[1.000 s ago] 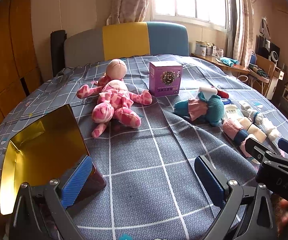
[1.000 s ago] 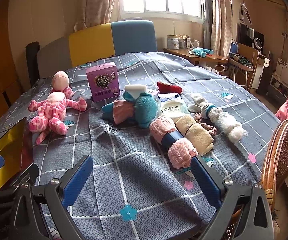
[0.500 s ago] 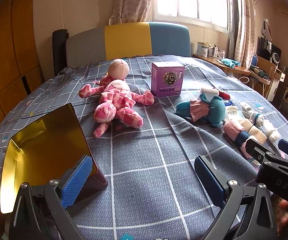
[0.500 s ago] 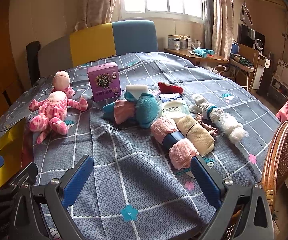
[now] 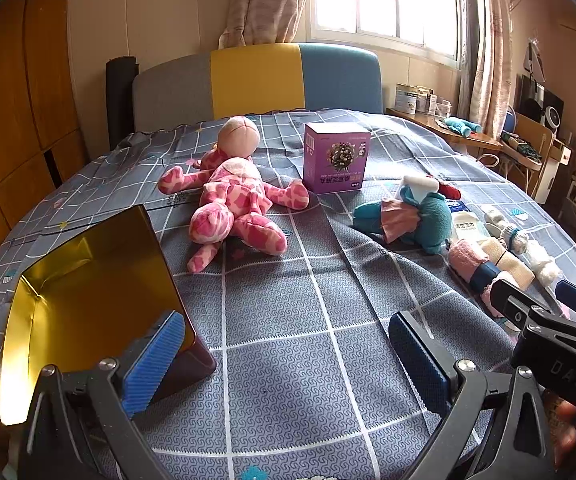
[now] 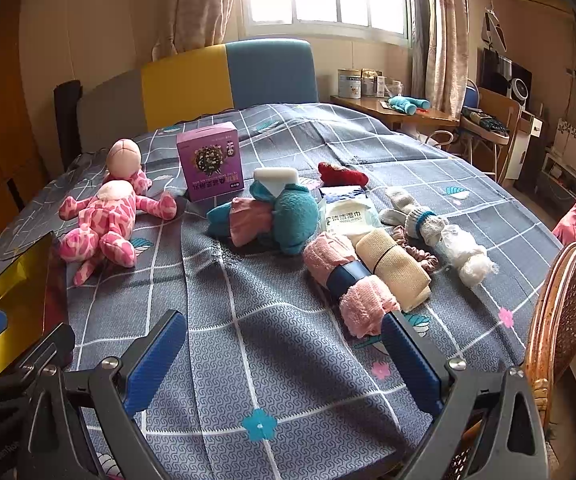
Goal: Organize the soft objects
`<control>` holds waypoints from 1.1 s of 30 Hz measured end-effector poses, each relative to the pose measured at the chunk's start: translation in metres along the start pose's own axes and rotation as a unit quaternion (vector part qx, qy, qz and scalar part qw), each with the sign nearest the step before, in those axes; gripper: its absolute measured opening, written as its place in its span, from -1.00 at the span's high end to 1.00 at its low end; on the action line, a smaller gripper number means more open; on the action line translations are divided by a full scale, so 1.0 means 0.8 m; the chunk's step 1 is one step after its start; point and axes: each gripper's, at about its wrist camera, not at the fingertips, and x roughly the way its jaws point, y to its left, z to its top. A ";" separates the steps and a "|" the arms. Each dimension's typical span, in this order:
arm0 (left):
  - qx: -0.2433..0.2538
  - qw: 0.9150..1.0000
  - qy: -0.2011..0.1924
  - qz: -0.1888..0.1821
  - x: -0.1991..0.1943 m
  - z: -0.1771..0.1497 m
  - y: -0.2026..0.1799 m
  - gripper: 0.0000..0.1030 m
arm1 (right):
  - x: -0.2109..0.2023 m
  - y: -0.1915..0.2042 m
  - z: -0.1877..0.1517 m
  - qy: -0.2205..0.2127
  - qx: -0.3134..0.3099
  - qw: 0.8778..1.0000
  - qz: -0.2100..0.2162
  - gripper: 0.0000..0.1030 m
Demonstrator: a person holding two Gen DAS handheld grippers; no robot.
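A pink spotted plush doll [image 5: 232,204] [image 6: 104,220] lies on the grey checked bedspread, left of centre. A teal plush toy with a pink skirt [image 5: 412,216] [image 6: 276,216] lies to its right. Rolled towels, pink [image 6: 348,276] and beige [image 6: 396,268], white socks [image 6: 440,232] and a wet-wipes pack [image 6: 348,212] lie further right. An open gold-lined box [image 5: 88,284] [image 6: 12,300] lies on its side at the near left. My left gripper [image 5: 284,356] hovers open beside the box. My right gripper [image 6: 284,356] is open, near the pink towel.
A purple carton [image 5: 336,158] [image 6: 210,162] stands upright behind the toys. A small red soft item [image 6: 342,174] lies behind the wipes. A wicker chair back [image 6: 564,312] rises at the bed's right edge. A cluttered desk [image 6: 404,112] stands by the window.
Both views have shifted slightly, as if both grippers drew back or rose a little. Nothing on the bed has moved.
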 end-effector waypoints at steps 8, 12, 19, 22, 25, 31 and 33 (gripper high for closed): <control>0.003 1.000 0.000 -0.003 0.000 -0.001 -0.002 -0.99 | 0.001 0.000 0.000 -0.001 -0.002 1.000 0.001 -0.94; 0.003 0.999 0.003 -0.038 0.001 0.003 -0.003 -0.99 | 0.000 -0.004 0.006 -0.006 -0.005 1.000 -0.003 -0.94; 0.000 0.990 0.053 -0.129 0.025 0.029 -0.017 -0.99 | -0.007 -0.057 0.037 -0.018 0.019 0.999 -0.020 -0.94; 0.019 0.987 0.068 -0.145 0.042 0.042 -0.034 -0.99 | -0.011 -0.099 0.053 -0.018 0.048 0.998 -0.033 -0.94; 0.028 0.981 0.093 -0.165 0.061 0.056 -0.053 -0.99 | -0.014 -0.138 0.064 -0.017 0.075 0.996 -0.046 -0.94; 0.038 0.962 0.138 -0.233 0.099 0.082 -0.113 -0.91 | -0.021 -0.191 0.073 -0.025 0.099 0.993 -0.060 -0.94; 0.040 0.957 0.153 -0.242 0.112 0.086 -0.137 -0.86 | -0.022 -0.201 0.073 -0.026 0.101 0.993 -0.060 -0.94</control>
